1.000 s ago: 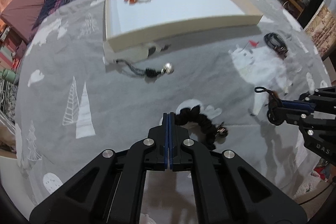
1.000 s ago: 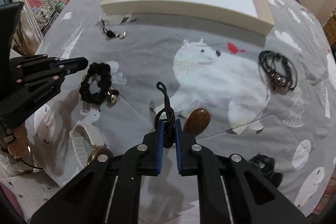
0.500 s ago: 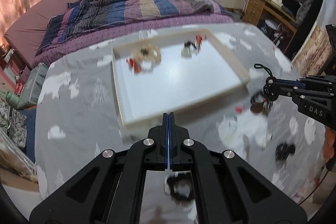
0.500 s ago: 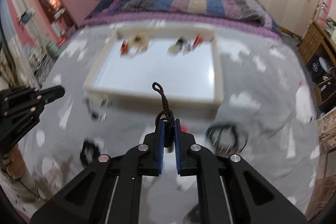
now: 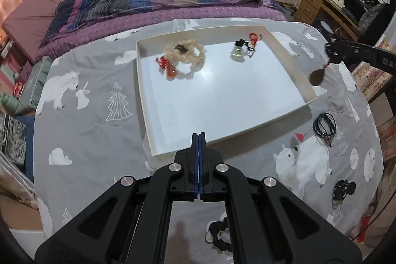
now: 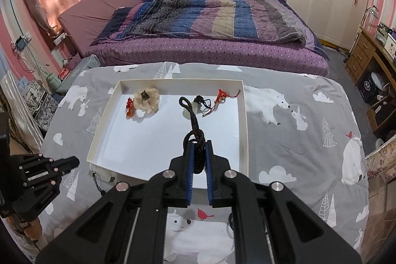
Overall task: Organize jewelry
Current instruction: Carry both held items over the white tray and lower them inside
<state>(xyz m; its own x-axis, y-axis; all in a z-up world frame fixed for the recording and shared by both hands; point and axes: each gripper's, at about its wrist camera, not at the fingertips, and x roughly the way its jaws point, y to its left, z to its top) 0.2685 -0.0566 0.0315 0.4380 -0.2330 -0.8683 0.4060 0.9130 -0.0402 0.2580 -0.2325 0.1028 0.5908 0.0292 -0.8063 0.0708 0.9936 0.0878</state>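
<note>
- Both claws have risen off the table since a second ago; the tray (image 6: 243, 115), then far ahead of them, now lies just below and ahead.
- Right claw (image 6: 198, 160) is nearly shut on the black cord (image 6: 194, 137) of a pendant, which it was already pinching low over the cloth; the cord's loop sticks up past the tips.
- Pendant stone (image 5: 315, 77) hangs free under that claw, beside the tray's right wall, likely so it can be lowered inside.
- Left claw (image 5: 198, 165) is fully shut and holds nothing, hovering at the tray's near wall.
- Black bead bracelet (image 5: 219, 233), earlier just ahead of the left claw, now lies under it.
- Cord bracelet (image 5: 324, 126) waits on the table, right of the left claw.
</note>
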